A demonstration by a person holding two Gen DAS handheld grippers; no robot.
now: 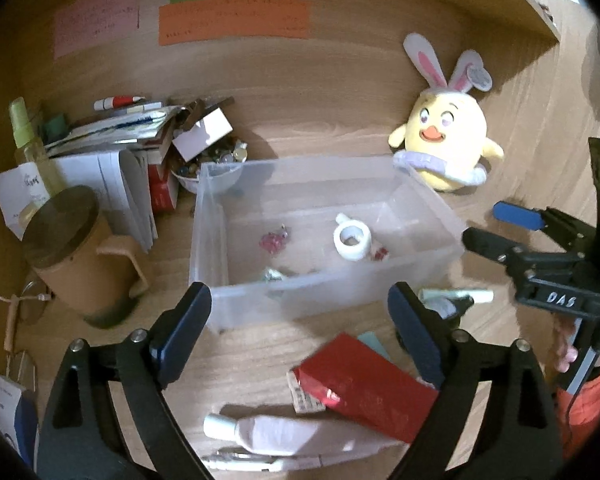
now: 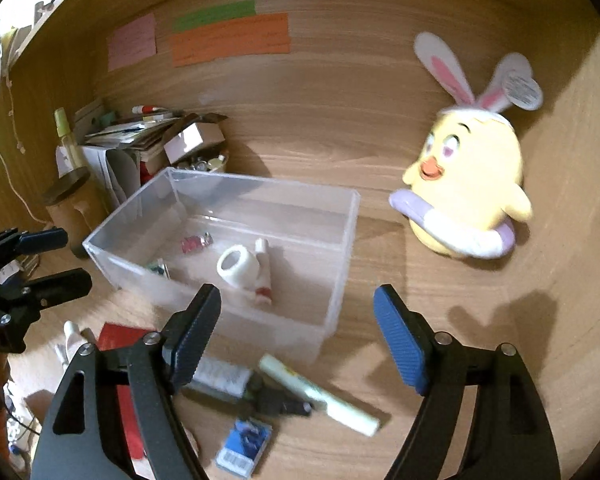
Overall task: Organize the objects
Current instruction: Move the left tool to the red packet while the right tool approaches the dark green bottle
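Nearest the cameras, the left claw (image 1: 300, 332) is standing spread wide with nothing between its blue pads, hanging over the clutter just in front of the clear plastic bin (image 1: 260, 300). Under it a red packet (image 1: 364, 384) is lying tilted on the wooden counter (image 1: 260, 352), with a white tube (image 1: 276, 432) lying nearer still than the packet. The right claw (image 2: 298, 336) is likewise spread and pinching nothing, poised off the bin's near right corner. Below it, in front of the bin, a pale marker (image 2: 320, 392) is lying slantwise beside a dark bottle (image 2: 236, 388), and a small blue packet (image 2: 246, 446) is resting closer in; motion blur is softening these, so what exactly they are is hard to tell. Inside the bin, a roll of white tape (image 1: 352, 240) is sitting near the middle, touching a small white tube with a red end (image 2: 262, 276), with a pink trinket (image 1: 274, 240) to its left and a shiny scrap (image 1: 274, 274) by the front wall. Left of the bin, a brown lidded mug (image 1: 80, 256) is standing upright, and behind it a heap of papers and boxes (image 1: 132, 136) is piling up. Behind the bin's right corner, a yellow chick plush with rabbit ears (image 1: 448, 144) is sitting upright. Farthest back, pink, green and orange notes (image 1: 232, 20) are sticking to the wooden back panel.
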